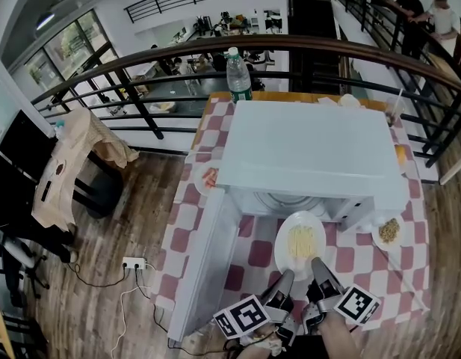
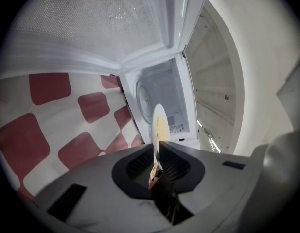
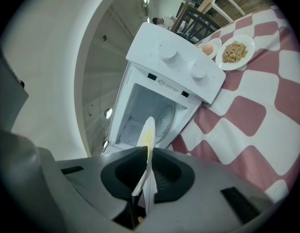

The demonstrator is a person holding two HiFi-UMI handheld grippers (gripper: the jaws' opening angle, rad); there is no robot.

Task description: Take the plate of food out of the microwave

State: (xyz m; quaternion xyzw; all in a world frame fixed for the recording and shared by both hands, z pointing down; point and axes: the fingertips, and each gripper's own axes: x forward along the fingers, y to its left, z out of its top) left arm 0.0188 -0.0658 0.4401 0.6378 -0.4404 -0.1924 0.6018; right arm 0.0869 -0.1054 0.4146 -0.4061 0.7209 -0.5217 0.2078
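Note:
A white plate of yellow noodles (image 1: 300, 242) hangs just outside the open white microwave (image 1: 312, 155), above the red-checked tablecloth. My left gripper (image 1: 285, 278) is shut on the plate's near rim at its left, and my right gripper (image 1: 317, 265) is shut on the same rim at its right. In the left gripper view the plate (image 2: 158, 128) shows edge-on, clamped between the dark jaws of the left gripper (image 2: 156, 148), with the empty oven cavity (image 2: 162, 93) behind. The right gripper view shows the plate (image 3: 146, 136) edge-on in the right gripper (image 3: 148, 152) too.
The microwave door (image 1: 202, 264) hangs open to the left of the plate. A small plate of grain (image 1: 388, 230) lies on the table at the right, another small plate (image 1: 206, 178) at the left. A water bottle (image 1: 238, 73) stands behind the microwave. The table (image 1: 400, 290) backs onto a railing.

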